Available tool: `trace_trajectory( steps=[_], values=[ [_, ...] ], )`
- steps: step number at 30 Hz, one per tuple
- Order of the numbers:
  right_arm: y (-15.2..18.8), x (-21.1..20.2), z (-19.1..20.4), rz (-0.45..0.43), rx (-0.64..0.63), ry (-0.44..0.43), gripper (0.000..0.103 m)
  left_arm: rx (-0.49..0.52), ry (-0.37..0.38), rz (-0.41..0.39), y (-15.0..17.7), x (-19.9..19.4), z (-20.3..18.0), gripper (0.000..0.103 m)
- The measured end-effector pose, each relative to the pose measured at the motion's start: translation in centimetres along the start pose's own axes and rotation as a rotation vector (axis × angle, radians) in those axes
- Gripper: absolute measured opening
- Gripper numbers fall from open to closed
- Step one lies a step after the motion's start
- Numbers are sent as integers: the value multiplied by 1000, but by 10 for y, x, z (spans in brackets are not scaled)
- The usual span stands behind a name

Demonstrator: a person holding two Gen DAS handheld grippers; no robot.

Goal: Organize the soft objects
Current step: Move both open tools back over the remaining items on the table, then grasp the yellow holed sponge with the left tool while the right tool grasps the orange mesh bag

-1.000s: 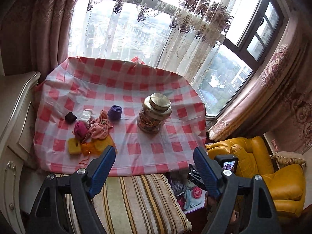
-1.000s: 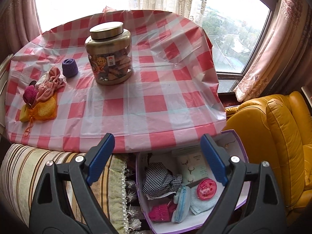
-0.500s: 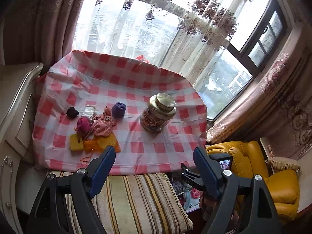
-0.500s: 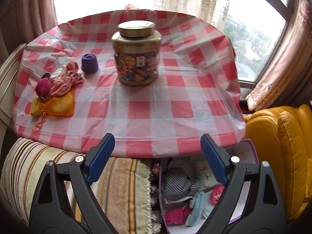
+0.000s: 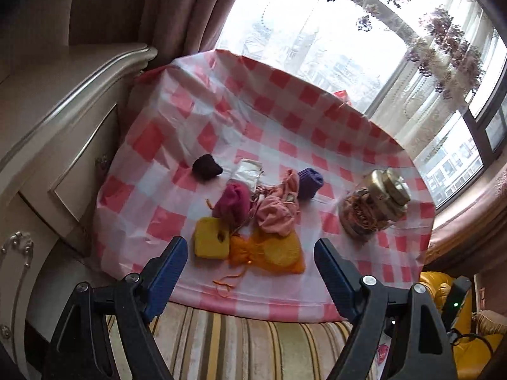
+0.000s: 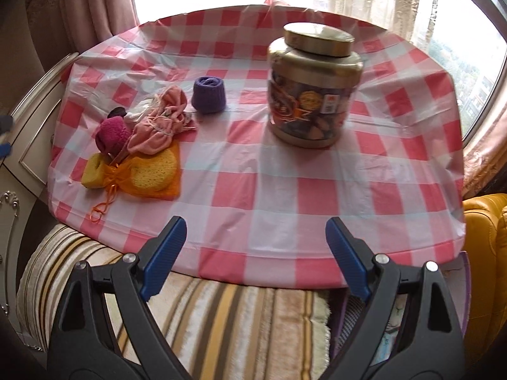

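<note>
A heap of soft things lies on the red-checked table (image 5: 164,139): an orange mesh pouch (image 5: 272,250) (image 6: 152,171), a yellow sponge block (image 5: 210,237) (image 6: 93,171), a magenta roll (image 5: 233,202) (image 6: 112,133), a pink drawstring bag (image 5: 277,212) (image 6: 158,126), a purple knit roll (image 5: 309,182) (image 6: 209,95), a dark roll (image 5: 206,166) and a white pouch (image 5: 248,172). My left gripper (image 5: 250,259) is open and empty, just in front of the orange pouch. My right gripper (image 6: 255,247) is open and empty above the table's near edge, right of the heap.
A gold-lidded jar (image 6: 312,85) (image 5: 374,205) stands mid-table. A striped cushion (image 6: 221,323) lies below the near edge. A cream cabinet (image 5: 63,110) is at the left, a yellow armchair (image 6: 484,237) at the right. A purple-rimmed box (image 6: 393,326) sits behind my right finger.
Both grippers have moved left and closer to the table. The left now points at the heap. The box of sorted things has slid nearly out of the right view.
</note>
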State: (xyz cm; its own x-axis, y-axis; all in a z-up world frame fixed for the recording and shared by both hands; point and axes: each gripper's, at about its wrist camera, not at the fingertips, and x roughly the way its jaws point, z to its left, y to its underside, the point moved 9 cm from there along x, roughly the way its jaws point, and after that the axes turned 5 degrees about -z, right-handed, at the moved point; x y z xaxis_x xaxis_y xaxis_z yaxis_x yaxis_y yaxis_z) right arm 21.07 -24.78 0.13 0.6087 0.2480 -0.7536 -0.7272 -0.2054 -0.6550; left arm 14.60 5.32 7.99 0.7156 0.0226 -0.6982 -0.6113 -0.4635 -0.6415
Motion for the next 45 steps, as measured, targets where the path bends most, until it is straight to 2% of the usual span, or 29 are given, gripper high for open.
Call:
trace_trajectory(
  steps=[8,10,13,19,23,27,33,41,45],
  values=[
    [-7,34,35,17,-20,-83,91,13,-88,50,30,84,29,82],
    [-11,41,41,20,-23,-92,91,17,-96,75,37,102,32,75],
    [-18,54,49,28,-16,-108,91,4,-99,111,46,125,37,74],
    [-34,80,70,28,-25,-139,91,-6,-158,116,47,156,50,74],
    [-34,102,92,62,-61,-158,91,11,-183,124,48,169,55,74],
    [-29,122,109,103,-80,-171,91,13,-170,136,49,176,56,56],
    [-32,135,121,123,-36,-196,93,26,-161,109,51,175,54,53],
    [-23,149,147,140,-112,-194,95,-57,-167,16,45,158,70,52],
    [-23,161,148,157,-84,-178,95,-85,-164,1,44,156,75,52]
  ],
)
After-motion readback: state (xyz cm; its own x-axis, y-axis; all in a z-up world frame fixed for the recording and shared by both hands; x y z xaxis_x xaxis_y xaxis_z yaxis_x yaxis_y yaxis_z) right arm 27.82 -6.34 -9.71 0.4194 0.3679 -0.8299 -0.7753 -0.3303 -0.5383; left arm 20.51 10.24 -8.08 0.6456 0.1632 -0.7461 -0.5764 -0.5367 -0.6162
